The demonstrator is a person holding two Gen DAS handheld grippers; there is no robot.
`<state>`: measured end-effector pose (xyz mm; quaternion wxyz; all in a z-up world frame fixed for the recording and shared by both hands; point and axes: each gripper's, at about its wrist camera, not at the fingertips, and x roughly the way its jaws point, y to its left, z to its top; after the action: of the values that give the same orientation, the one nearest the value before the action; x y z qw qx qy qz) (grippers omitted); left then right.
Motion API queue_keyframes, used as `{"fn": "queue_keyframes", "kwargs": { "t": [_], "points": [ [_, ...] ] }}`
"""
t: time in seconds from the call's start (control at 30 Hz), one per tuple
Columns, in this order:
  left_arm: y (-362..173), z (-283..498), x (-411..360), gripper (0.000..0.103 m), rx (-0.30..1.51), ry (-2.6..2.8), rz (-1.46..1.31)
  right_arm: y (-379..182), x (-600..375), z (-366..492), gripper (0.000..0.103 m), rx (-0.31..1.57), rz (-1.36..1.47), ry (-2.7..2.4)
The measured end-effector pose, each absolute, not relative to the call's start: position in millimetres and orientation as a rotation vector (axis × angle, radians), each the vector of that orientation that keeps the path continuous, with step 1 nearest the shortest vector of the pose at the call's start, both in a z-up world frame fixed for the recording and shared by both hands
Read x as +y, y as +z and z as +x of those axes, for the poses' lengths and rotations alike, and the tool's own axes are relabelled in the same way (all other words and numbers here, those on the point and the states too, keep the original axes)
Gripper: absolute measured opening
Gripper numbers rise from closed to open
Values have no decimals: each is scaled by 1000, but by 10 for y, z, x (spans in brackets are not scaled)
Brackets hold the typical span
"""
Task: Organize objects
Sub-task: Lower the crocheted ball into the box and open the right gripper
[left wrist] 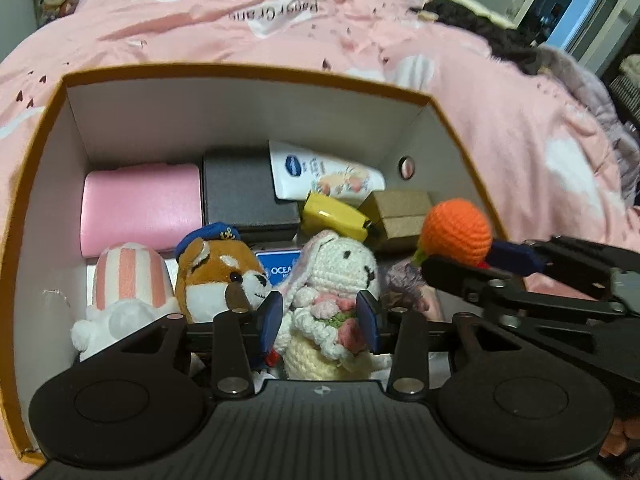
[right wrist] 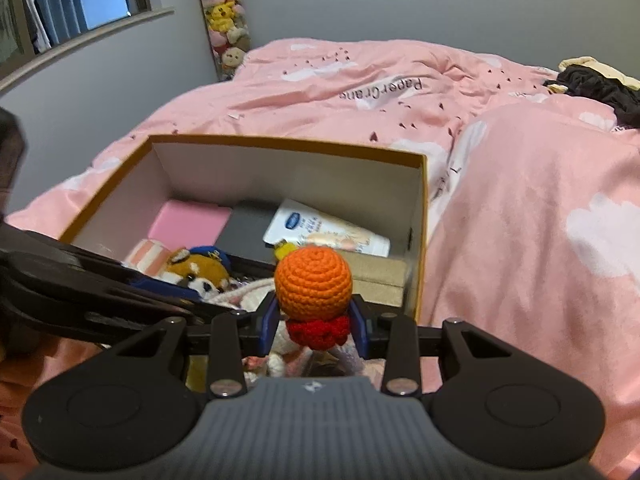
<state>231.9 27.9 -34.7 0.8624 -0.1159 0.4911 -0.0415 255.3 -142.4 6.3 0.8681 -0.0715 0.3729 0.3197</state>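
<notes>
An open cardboard box (left wrist: 248,116) with white inner walls and orange rim lies on a pink bed; it also shows in the right wrist view (right wrist: 280,168). My left gripper (left wrist: 320,318) is shut on a crocheted white bunny (left wrist: 340,272) with a flower bouquet, inside the box's near end. Beside it sit a fox plush with a blue cap (left wrist: 218,272) and a pink-striped plush (left wrist: 128,284). My right gripper (right wrist: 312,320) is shut on an orange crocheted ball toy (right wrist: 314,284) with a red frill, held above the box's near right corner; it also shows in the left wrist view (left wrist: 456,232).
Farther in the box lie a pink case (left wrist: 140,208), a dark case (left wrist: 244,196), a white cream tube (left wrist: 324,174), a yellow object (left wrist: 334,216) and a small brown carton (left wrist: 400,216). The pink duvet (right wrist: 520,208) surrounds the box. Dark clothes (right wrist: 596,84) lie far right.
</notes>
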Motion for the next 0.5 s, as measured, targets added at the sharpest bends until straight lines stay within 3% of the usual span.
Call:
{"fn": "queue_keyframes", "kwargs": {
  "t": [0.27, 0.4, 0.5],
  "points": [
    [-131, 2114, 319, 47, 953, -74, -273, 8, -1411, 2518, 40, 783, -200, 626],
    [-53, 1995, 294, 48, 931, -78, -288, 29, -1425, 2470, 51, 775, -207, 621],
    [12, 1875, 259, 48, 889, -78, -284, 68, -1454, 2406, 52, 764, -206, 610]
  ]
}}
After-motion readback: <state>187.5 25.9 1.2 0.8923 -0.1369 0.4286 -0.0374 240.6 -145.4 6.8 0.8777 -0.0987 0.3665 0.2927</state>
